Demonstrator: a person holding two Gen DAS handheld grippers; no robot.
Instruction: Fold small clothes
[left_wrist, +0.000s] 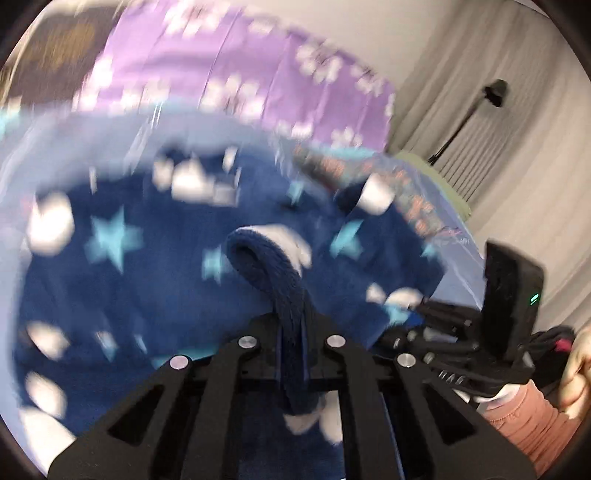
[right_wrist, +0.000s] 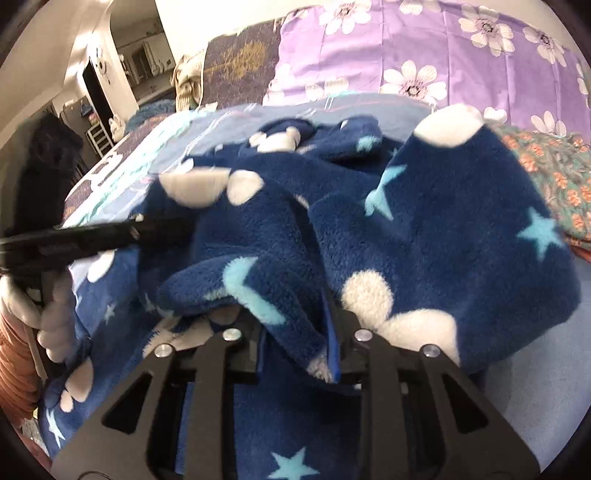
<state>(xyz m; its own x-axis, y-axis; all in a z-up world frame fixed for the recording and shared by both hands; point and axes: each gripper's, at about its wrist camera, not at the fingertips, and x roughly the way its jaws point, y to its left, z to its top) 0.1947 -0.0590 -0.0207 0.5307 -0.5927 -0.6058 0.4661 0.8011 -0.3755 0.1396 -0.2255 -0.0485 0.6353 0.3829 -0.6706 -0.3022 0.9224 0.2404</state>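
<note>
**Both grippers in the blue fleece; left pinched on a fold**

Left gripper: jaws drawn together, pinching a raised loop of the navy fleece garment. The loop stands up between the pads and arches over to the left above them; a tail of the same fleece hangs down behind the jaws toward the camera. The left wrist view is heavily motion-blurred, so finer detail of the cloth is not readable.

Right gripper: jaws partly apart. A thick fold of the navy fleece garment, with a pale blue moon and white spots, lies in the gap between them. The blue inner pad of the right-hand finger shows beside the fold; the other pad is hidden by cloth, so a firm press on the fleece cannot be confirmed.

Garment: dark blue, printed with light blue stars and white patches, bunched and rumpled on a pale blue bedsheet. One large flap stands up at the right of the right wrist view.

Surroundings: a purple floral quilt lies behind the garment; a green cloth with orange flowers sits to its right. The left gripper's black body crosses the left edge of the right wrist view. A peach ribbed sleeve shows at lower right of the left wrist view.
</note>
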